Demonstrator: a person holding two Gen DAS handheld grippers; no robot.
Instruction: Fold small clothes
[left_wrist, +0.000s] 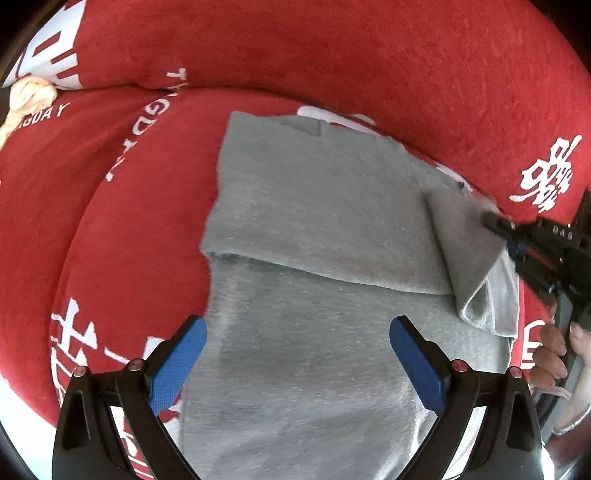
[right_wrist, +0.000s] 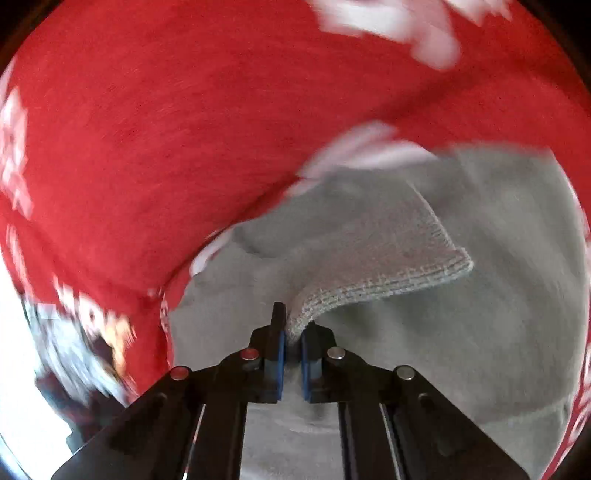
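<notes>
Presently the grey garment (left_wrist: 317, 229) lies spread on a red cushion with white lettering (left_wrist: 332, 51), directly ahead of and partly beneath the left gripper (left_wrist: 298, 369). One fold is already laid across it, its edge running crosswise just beyond the left fingers (left_wrist: 177, 362). Those fingers are spread wide apart, grasping nothing, hovering above the cloth.

To the right of the left fingers, the right gripper (right_wrist: 293, 345) has its fingers clenched on a side flap of the garment (right_wrist: 373, 258); the flap is lifted and curled inward over the body of the cloth. The right wrist view is blurred by motion, so finer detail of the surroundings cannot be told. A bare hand (left_wrist: 554, 350) shows on the right tool's handle.

Judgement: the step in hand is carrying the side flap across to form a lengthwise fold. To do it well, the flap should travel low and level, landing with its edge parallel to the opposite side. The left fingers could press the near cloth flat to stop the whole garment dragging. Risk: the soft cushion may let layers slide or bunch.

A pale cloth (left_wrist: 29, 99) lies far left, well apart.
</notes>
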